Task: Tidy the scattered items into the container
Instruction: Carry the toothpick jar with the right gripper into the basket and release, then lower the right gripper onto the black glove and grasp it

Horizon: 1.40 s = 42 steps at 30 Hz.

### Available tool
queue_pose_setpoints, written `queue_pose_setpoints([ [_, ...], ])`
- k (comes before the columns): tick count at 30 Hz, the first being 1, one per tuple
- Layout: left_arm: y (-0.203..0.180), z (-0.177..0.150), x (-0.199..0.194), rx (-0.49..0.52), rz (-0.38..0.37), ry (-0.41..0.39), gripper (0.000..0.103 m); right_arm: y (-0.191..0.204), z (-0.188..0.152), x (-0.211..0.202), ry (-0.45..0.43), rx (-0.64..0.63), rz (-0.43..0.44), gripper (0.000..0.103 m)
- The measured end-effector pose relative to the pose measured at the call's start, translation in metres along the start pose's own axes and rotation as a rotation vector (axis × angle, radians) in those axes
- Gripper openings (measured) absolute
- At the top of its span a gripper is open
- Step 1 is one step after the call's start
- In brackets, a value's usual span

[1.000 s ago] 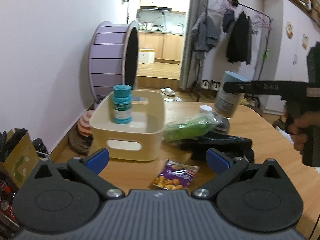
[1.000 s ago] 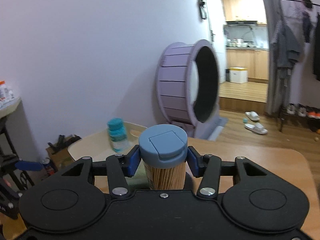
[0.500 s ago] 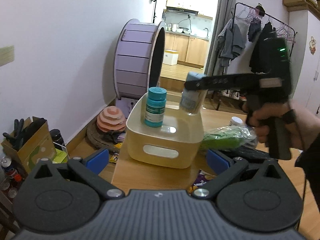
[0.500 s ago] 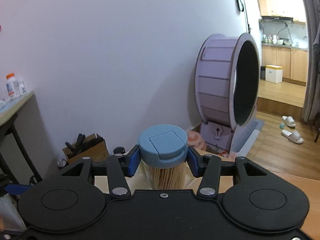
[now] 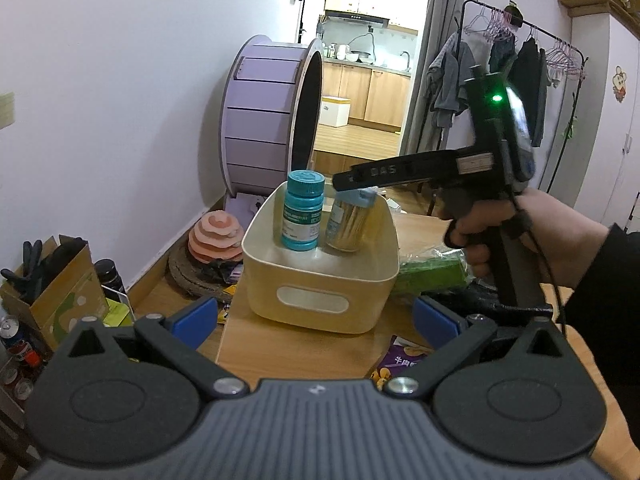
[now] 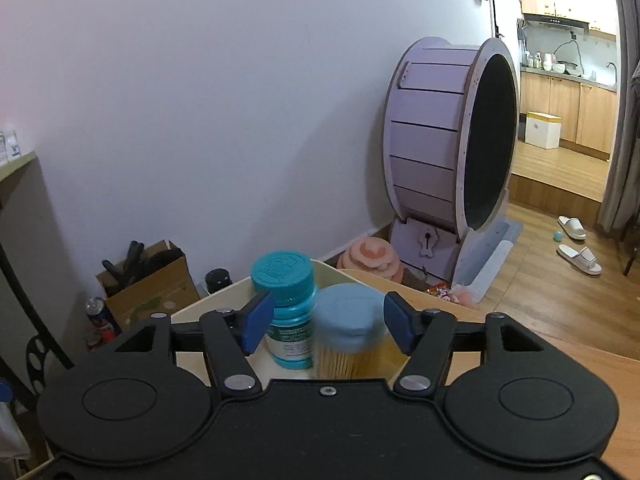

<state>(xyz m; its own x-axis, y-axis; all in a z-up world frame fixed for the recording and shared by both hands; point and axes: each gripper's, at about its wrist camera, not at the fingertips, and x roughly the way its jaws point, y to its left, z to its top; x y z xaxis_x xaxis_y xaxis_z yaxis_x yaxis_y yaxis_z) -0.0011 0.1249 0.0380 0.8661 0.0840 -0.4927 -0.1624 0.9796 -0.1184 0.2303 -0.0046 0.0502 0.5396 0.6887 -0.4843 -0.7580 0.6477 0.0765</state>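
- One cream container (image 5: 320, 280), a rectangular bin with a handle slot in its near wall, stands on the wooden table (image 5: 288, 348); all places below are given from it.
- Two upright items inside it: one teal pill bottle (image 5: 302, 210) at the far left of the interior, long axis vertical, cap up; one toothpick jar (image 5: 352, 220) with a pale blue lid just beside the bottle on its right, lid up, long axis leaning slightly to the right. Whether the two touch cannot be told.
- One right gripper (image 6: 328, 322), held in a hand (image 5: 492, 232) that reaches in from the right of the container and above its far rim; its jaws have just been opening, the blue pads (image 6: 258, 322) stand clear of the jar's lid on both sides, and the jar, blurred in the right wrist view, sits between them, released.
- One left gripper (image 5: 316, 316), in front of the container's near wall, jaws spread wide with nothing between them.
- One green packet (image 5: 432, 274) on the table just right of the container.
- One purple snack packet (image 5: 400, 360) lying flat in front of the container's near right corner.
- One black item (image 5: 480, 300) beyond the snack packet, partly hidden; its kind cannot be told.
- One lilac wheel (image 5: 272, 120) on the floor behind the container, against the wall.
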Motion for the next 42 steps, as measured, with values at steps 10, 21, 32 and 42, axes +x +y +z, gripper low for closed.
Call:
queue_pose_setpoints([
  [10, -0.006, -0.002, -0.001, 0.011, -0.042, 0.009, 0.103, -0.012, -0.010, -0.066, -0.038, -0.008, -0.046, 0.068],
  [21, -0.035, -0.013, -0.002, 0.074, -0.135, 0.026, 0.103, -0.030, -0.055, -0.175, -0.087, 0.035, -0.142, 0.074],
  [32, -0.066, -0.024, 0.001, 0.126, -0.237, 0.033, 0.103, -0.050, -0.120, -0.196, -0.021, 0.114, -0.202, 0.075],
  [42, -0.075, -0.031, 0.007, 0.157, -0.253, 0.055, 0.103, -0.065, -0.144, -0.176, 0.021, 0.139, -0.100, 0.064],
])
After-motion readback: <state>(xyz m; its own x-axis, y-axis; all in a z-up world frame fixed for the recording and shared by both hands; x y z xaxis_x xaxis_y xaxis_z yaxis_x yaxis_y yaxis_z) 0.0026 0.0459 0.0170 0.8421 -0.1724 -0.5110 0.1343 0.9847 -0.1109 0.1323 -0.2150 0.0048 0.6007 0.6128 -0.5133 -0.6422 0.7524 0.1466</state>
